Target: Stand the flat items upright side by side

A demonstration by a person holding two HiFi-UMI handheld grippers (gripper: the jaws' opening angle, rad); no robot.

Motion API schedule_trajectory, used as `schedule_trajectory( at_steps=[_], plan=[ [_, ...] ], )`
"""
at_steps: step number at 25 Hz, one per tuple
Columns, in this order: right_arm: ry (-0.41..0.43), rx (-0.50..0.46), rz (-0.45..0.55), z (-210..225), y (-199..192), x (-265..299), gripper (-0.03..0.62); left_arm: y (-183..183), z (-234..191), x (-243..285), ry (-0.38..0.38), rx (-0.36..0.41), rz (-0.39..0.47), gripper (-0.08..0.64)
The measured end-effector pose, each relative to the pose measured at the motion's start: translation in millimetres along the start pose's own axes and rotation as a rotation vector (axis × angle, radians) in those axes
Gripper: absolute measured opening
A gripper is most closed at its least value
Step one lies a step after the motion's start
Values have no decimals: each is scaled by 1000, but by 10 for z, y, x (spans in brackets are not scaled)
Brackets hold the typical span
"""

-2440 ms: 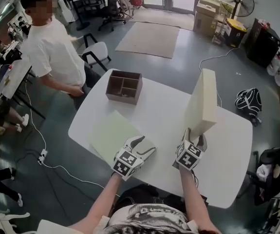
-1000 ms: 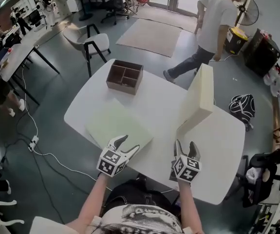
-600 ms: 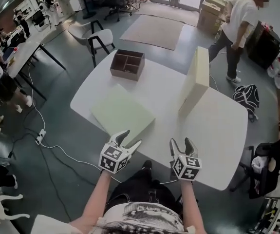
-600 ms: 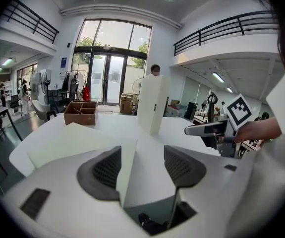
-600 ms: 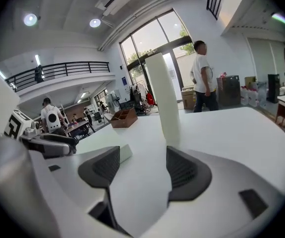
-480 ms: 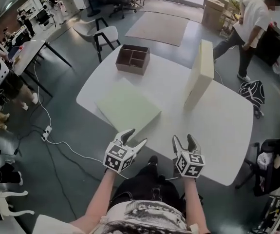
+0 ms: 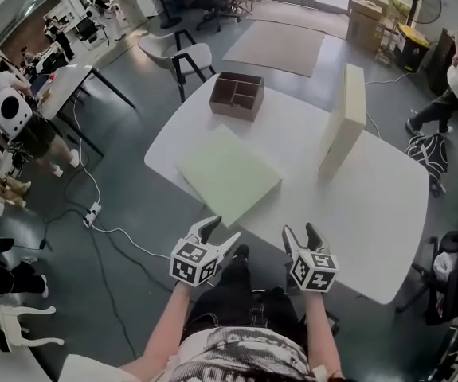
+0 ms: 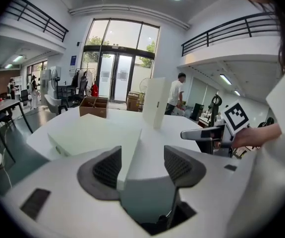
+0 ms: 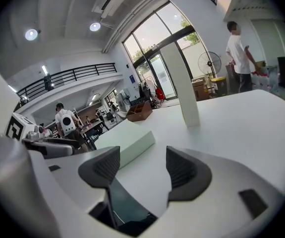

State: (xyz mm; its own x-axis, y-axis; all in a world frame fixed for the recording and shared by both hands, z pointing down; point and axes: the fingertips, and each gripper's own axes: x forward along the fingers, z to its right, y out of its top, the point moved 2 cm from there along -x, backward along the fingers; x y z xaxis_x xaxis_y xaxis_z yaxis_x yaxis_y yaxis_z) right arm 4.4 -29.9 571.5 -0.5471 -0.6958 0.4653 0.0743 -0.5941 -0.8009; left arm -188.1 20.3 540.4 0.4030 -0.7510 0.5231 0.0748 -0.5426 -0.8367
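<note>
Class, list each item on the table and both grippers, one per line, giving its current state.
Cream panel: standing upright on the table.
Green panel: lying flat.
Brown divided box: open-topped, looks empty.
Left gripper: jaws open, holding nothing.
Right gripper: jaws open, holding nothing.

No words, numbers or brand names could be read anywhere. The marker cube [image 7: 190, 264] on the left gripper [image 7: 222, 230] and its twin [image 7: 312, 271] on the right gripper [image 7: 300, 231] bore only black-and-white square patterns, with no letters. A small blue sign [image 8: 73, 59] on the wall beside the glass doors [image 8: 113, 78] was too small to make out. The print on the person's shirt [image 7: 244, 353] showed only as grey, illegible shapes.
</note>
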Motion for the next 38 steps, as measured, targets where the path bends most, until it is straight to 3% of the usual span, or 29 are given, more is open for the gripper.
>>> schedule_trajectory(
  at_steps=[8, 17, 21, 26, 31, 38],
  plan=[
    [1, 59, -20, -145, 114, 585, 293, 130, -653, 169, 1, -21, 3, 273],
    [-73, 171, -59, -280, 182, 1315, 293, 257, -1836, 374, 24, -69, -35, 273],
    [-142, 222, -70, -212, 171, 1465, 293, 189, -2430, 362, 84, -185, -49, 284],
    [-205, 260, -90, -156, 152, 1576, 302, 18, -2986, 390, 98, -349, -73, 331],
    [-231, 291, -138, -184, 62, 1665, 330, -205, -3196, 559, 20, -476, -134, 367],
    [-248, 305, -183, -255, -82, 1791, 360, -325, -3194, 783, -121, -583, -147, 388]
  ],
)
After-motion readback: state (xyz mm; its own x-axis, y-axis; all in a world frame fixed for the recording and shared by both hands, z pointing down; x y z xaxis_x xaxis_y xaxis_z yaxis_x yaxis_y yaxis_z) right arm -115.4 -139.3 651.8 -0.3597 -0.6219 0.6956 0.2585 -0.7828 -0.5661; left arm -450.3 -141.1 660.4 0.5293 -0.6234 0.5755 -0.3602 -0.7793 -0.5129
